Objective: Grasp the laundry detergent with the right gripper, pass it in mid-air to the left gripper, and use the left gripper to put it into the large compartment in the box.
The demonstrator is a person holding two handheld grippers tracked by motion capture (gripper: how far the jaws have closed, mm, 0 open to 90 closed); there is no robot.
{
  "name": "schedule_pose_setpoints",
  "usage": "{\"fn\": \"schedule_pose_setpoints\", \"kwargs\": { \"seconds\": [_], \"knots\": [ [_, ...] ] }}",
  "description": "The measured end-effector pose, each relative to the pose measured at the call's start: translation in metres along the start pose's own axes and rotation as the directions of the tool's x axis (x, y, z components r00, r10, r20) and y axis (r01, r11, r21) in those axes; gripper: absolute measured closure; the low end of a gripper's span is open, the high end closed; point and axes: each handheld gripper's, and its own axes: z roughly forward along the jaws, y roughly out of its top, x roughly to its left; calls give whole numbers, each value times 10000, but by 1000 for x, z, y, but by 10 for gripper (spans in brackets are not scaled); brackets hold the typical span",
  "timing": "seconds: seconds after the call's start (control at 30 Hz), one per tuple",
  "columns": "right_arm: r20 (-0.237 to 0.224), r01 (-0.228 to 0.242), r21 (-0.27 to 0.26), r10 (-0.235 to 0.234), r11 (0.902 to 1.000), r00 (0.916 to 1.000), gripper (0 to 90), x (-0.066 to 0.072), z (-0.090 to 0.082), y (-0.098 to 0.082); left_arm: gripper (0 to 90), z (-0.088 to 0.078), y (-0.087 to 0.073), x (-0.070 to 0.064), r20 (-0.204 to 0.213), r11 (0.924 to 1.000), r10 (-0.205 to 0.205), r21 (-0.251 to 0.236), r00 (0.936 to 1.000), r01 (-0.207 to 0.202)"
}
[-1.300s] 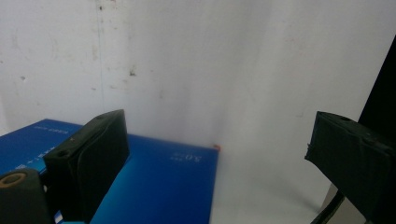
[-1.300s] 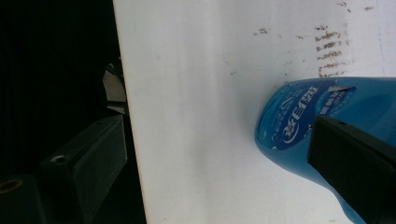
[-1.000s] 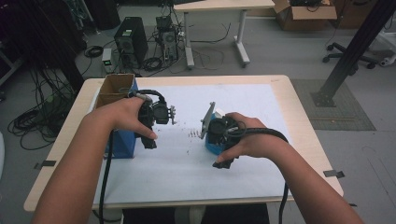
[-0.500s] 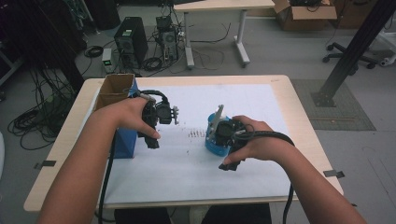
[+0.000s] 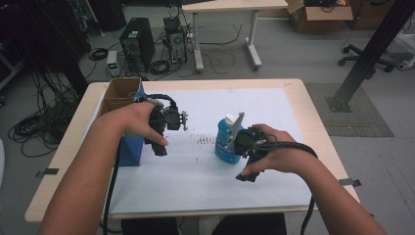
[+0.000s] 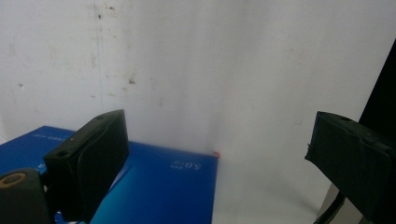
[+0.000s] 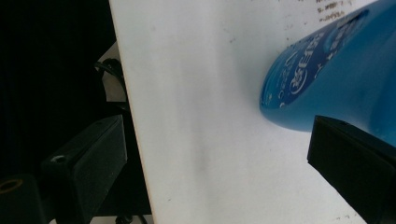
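A blue bottle (image 5: 225, 142) stands a little right of the middle of the high view, on the white sheet (image 5: 195, 181) that covers the table (image 5: 313, 112). From above its long axis looks close to upright, with the pale cap end toward the top of the frame and the wider body below. In the right gripper view the same blue bottle (image 7: 336, 79) comes in from the upper right corner and slants down toward the middle, its rounded end lowest and its printed label running along that slant.

The right gripper (image 5: 235, 142) sits against the bottle's right side in the high view, held by the person's right hand (image 5: 274, 156) in the lower right of the middle. In its own view the jaws are spread wide; the right one lies just under the bottle's body, the left one stands well apart at the lower left, over the table's edge. I cannot tell whether the near jaw touches the bottle.

The left gripper (image 5: 178, 120) is left of centre in the high view, in the left hand (image 5: 139, 122), well apart from the bottle. In its own view its jaws are also spread wide, with nothing between them. A blue box (image 6: 154, 186) lies at the lower left there; in the high view that box (image 5: 131, 152) is beside the left forearm, below an open cardboard box (image 5: 120, 90) at the upper left of the table.
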Motion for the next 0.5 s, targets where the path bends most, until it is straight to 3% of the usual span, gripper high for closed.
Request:
{"fn": "schedule_pose_setpoints", "kwargs": {
  "seconds": [0.5],
  "knots": [
    [106,-869,-461,874,9952,9961,45,-5,9,-38,58,-3,-3,-6,-31,10000,20,20,10000,-20]
  ]
}}
